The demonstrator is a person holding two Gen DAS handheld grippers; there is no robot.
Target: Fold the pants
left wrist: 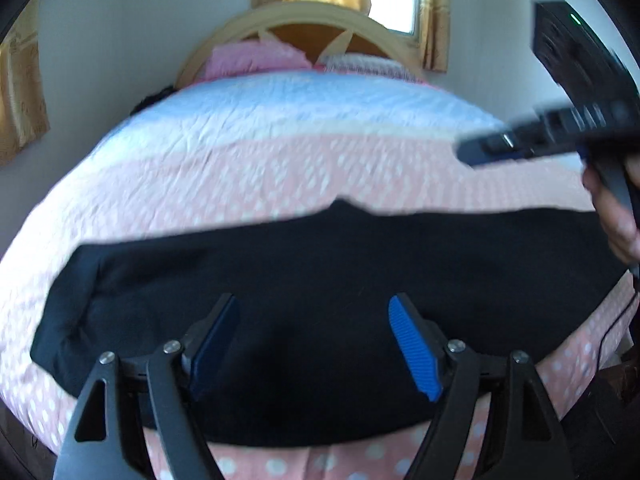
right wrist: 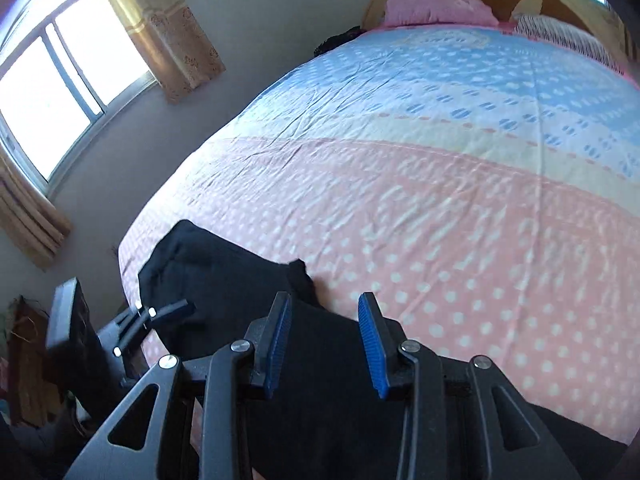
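Note:
Black pants (left wrist: 320, 280) lie flat across the near part of the bed, folded lengthwise into a long band; they also show in the right wrist view (right wrist: 224, 272). My left gripper (left wrist: 314, 312) is open and empty, hovering over the pants' near edge. My right gripper (right wrist: 324, 312) is open and empty above the pants. The right gripper also shows at the right of the left wrist view (left wrist: 476, 152), raised above the bed. The left gripper shows at the lower left of the right wrist view (right wrist: 176, 310), by the pants' left end.
The bed (left wrist: 280, 152) has a pink polka-dot and blue quilt. Pink pillows (left wrist: 256, 58) and a wooden headboard (left wrist: 304, 20) stand at the far end. A window with gold curtains (right wrist: 176, 40) is on the left wall. A cable (left wrist: 616, 320) hangs at the right.

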